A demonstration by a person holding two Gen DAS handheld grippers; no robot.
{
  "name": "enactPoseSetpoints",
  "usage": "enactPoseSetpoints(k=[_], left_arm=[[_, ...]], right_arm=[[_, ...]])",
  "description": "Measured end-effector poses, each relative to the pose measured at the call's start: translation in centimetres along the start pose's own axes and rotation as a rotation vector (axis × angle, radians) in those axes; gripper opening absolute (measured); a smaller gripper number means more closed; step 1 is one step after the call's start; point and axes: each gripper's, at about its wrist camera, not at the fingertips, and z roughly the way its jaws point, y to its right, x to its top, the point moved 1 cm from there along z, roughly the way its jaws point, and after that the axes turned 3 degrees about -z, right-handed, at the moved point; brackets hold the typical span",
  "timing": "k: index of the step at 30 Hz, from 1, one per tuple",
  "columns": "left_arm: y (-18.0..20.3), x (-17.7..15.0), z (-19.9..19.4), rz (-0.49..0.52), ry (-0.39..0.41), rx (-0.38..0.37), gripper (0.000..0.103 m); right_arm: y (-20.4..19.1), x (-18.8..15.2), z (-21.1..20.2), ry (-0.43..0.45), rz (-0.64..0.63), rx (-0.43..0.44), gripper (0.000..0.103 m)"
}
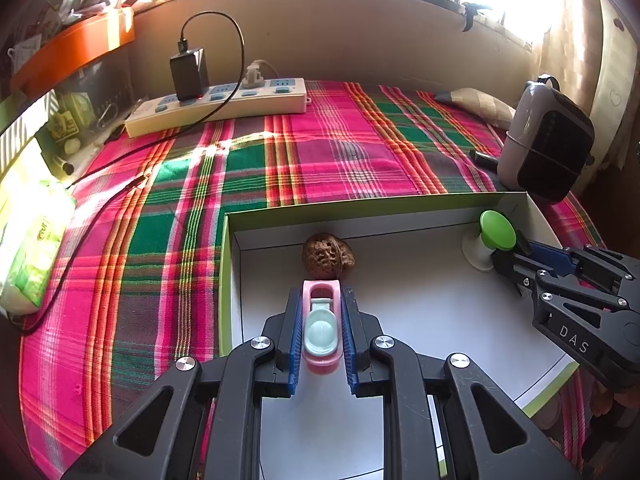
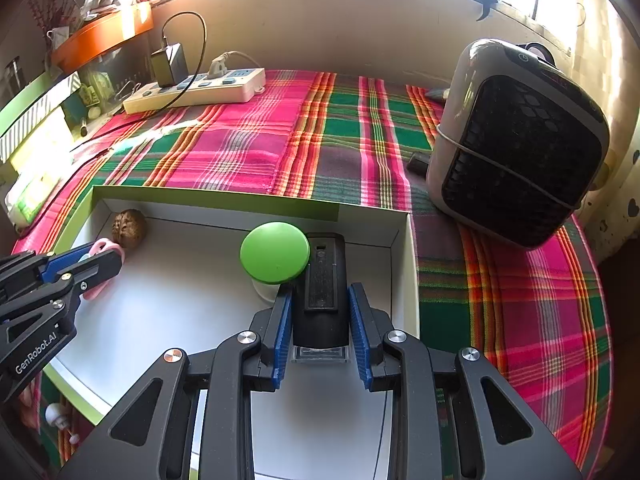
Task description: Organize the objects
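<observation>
A white box [image 1: 400, 216] sits at the counter's near edge. Over its right corner the right gripper [image 2: 320, 316] has its jaws clamped on a black plastic device [image 2: 322, 280]. The left gripper [image 1: 321, 332] pinches a small pink clip [image 1: 321, 320], light, stiff, probably slippery, held by its sides.

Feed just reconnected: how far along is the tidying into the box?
Done: the walnut and green-capped item sit in the white box. In hand: left gripper clamps a pink clip, right gripper a black device, both over the box. Left: releasing them.
</observation>
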Motion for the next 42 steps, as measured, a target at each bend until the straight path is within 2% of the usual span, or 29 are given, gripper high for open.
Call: enactPoseSetpoints(k=[21, 30, 34, 42], left_arm=[[-0.1, 0.0, 0.0, -0.011, 0.001, -0.001, 0.018], [-0.1, -0.1, -0.3, -0.014, 0.002, 0.002, 0.024], [0.0, -0.3, -0.6, -0.017, 0.002, -0.002, 0.027], [-0.1, -0.6, -1.5, -0.028, 0.009, -0.002, 0.031]], right_arm=[[-0.1, -0.2, 0.0, -0.005, 0.000, -0.015, 0.029], [-0.1, -0.3, -0.4, 0.004, 0.013, -0.016, 0.030], [0.0, -0.4, -0.8, 0.012, 0.017, -0.015, 0.037], [0.1, -0.8, -1.6, 0.020, 0.032, -0.018, 0.037]])
